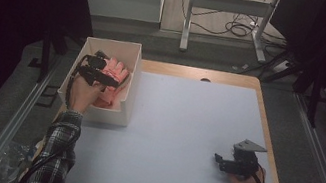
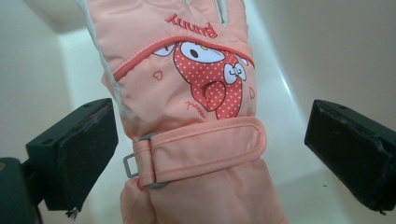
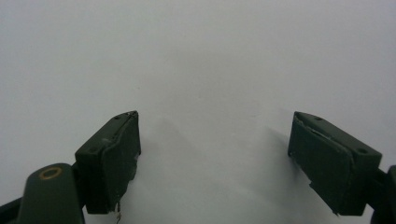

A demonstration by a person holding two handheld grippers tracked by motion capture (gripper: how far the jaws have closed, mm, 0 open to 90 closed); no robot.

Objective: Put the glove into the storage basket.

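Observation:
A white box (image 1: 131,97) stands at the table's left edge with pink gloves (image 1: 112,95) piled in it. My left gripper (image 1: 112,70) reaches into the box over the gloves. In the left gripper view a pink glove (image 2: 196,84) with a red spotted bunny picture and a wrist strap lies between the jaws of the left gripper (image 2: 212,112), which is open; the left pad sits close to the glove's edge and the right pad stands well apart. My right gripper (image 1: 218,162) rests low over the white table (image 1: 180,125) near its front right, open (image 3: 215,121) with nothing between its jaws.
The box's pale inner wall (image 2: 327,46) rises close around the glove. A wooden border (image 1: 270,136) runs along the table's right and far sides. Behind the table stand a metal frame (image 1: 188,20) and floor cables (image 1: 238,28). A plaid sleeve (image 1: 57,149) comes in at the lower left.

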